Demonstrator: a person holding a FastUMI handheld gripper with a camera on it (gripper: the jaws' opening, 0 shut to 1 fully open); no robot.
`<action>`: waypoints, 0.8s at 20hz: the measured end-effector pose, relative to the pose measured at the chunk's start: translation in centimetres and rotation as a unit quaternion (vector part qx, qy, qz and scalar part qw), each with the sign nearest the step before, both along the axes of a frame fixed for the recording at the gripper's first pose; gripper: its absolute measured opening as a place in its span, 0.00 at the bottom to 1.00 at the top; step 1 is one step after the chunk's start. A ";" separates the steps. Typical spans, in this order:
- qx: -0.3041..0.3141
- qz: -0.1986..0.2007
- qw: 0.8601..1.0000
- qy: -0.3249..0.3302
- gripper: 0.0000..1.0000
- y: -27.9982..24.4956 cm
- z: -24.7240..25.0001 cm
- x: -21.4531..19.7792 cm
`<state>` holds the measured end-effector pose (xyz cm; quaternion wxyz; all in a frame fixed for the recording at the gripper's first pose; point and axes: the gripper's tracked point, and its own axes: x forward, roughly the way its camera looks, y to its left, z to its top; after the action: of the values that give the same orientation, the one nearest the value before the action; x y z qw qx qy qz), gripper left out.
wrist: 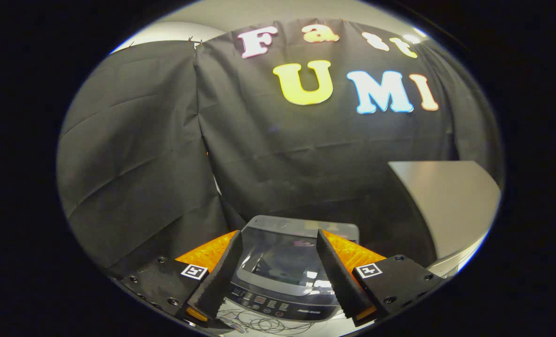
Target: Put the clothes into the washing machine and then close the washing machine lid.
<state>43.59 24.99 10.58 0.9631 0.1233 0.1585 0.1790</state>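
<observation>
Claw [278,241] open, glossy washer lid [280,262] betw fingers

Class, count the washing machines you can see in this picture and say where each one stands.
1. The washing machine stands below and just ahead of the gripper, seen between its open, empty jaws, lid down, in front of the booth's black cloth wall. Others may be hidden.

- washing machine [282,267]: both sides hidden behind the two spread fingers [219,276], nothing held between them
- glossy lid [280,257] shows glare only, drum contents can't be told
- control panel [270,302] buttons too small to tell
- grey panel [446,201] beyond the fingers cut off at the edge
</observation>
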 end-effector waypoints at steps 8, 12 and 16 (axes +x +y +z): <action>-0.016 -0.133 0.987 -0.090 0.99 -18.6 3.8 -8.1; -0.020 -0.198 0.973 -0.114 0.99 -26.5 4.0 -12.2; -0.024 -0.222 0.964 -0.142 1.00 -31.4 3.4 -16.1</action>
<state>27.45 -6.40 13.93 0.9940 0.1054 -0.0071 -0.0277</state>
